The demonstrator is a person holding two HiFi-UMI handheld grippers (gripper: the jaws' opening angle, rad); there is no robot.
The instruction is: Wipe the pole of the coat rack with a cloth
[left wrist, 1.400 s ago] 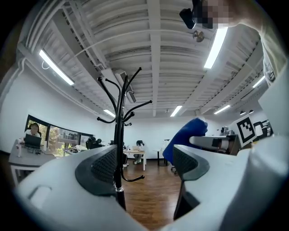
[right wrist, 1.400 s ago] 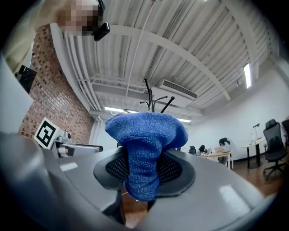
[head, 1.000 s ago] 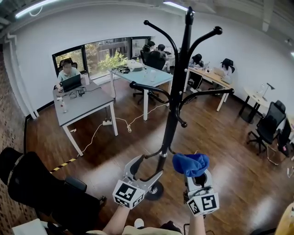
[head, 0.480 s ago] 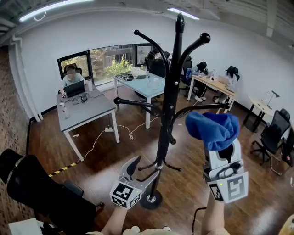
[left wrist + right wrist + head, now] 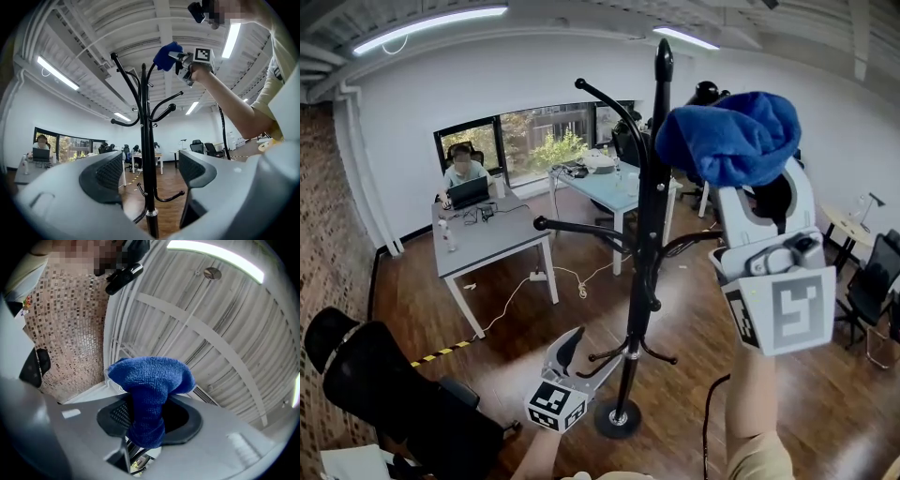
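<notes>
My right gripper is high up, just beside the top of the pole, and its jaws are closed on the blue cloth. My left gripper is low near the pole's foot, with its jaws wide apart and gripping nothing.

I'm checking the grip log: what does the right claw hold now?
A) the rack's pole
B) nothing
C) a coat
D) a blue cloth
D: the right claw is shut on the cloth, which bunches out above its jaws. It is raised beside the top of the pole.
</notes>
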